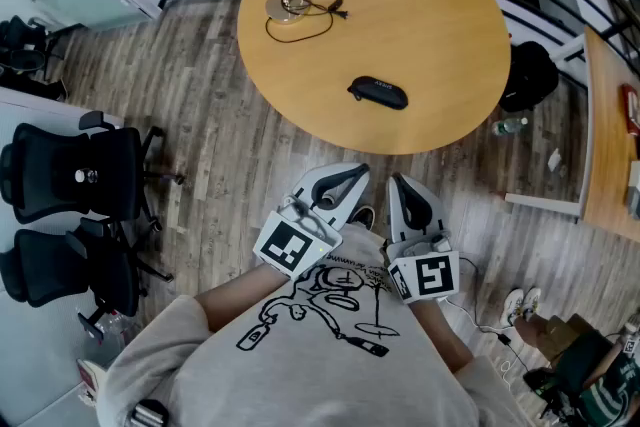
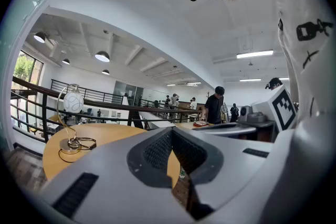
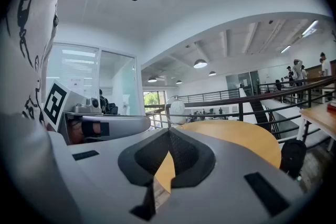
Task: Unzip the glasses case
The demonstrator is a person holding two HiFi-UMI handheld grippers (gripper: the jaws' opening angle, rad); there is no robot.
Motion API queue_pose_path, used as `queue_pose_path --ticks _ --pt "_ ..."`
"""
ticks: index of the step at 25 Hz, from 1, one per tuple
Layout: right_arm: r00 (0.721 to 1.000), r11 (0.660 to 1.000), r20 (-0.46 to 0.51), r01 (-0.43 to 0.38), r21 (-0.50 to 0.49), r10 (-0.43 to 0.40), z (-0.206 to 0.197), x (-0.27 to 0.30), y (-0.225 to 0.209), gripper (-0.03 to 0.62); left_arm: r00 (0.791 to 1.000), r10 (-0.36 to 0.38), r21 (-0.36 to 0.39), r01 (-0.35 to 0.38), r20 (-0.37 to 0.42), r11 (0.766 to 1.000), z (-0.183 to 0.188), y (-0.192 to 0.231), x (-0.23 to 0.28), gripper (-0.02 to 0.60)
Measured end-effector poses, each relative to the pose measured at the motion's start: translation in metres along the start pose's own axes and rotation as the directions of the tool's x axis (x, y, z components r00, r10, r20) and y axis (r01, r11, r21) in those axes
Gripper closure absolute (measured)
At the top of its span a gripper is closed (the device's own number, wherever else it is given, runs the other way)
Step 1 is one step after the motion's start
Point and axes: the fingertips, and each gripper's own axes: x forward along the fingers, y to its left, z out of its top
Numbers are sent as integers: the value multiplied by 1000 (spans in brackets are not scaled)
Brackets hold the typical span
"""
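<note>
Bare surface (image 1: 430,25) lay open all round the glasses case (image 1: 378,91); only the corded lamp (image 1: 287,5) cluttered the far edge.

The person wears a pale grey sweatshirt (image 1: 250,370) with a black line drawing (image 1: 335,310) printed on its chest. The left tool (image 1: 354,176) and right tool (image 1: 399,182) are the same: 2 white-grey shells with dark ribbed inner pads. Nearest the sweatshirt, each carries a cube (image 1: 292,246) of black-and-white square markers.

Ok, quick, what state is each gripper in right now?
Left gripper: closed, holding nothing.
Right gripper: closed, holding nothing.
</note>
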Motion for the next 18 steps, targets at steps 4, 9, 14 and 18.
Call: queue_pose_path --ticks 4,9,14,18 --pt "1000 1000 7 2 2 -2 1 -2 1 572 1000 -1 7 1 2 1000 1 -2 -2 574" --pt "1000 1000 4 -6 4 6 0 -7 1 572 1000 2 8 -2 -1 1000 0 -8 -3 574" --pt "998 998 35 -48 47 47 -1 -17 0 572 1000 12 6 -12 -16 1000 -5 -18 1 574" --pt "998 996 47 -55 66 52 -4 -34 -8 571 1000 15 4 -15 -28 1000 -10 -34 8 574"
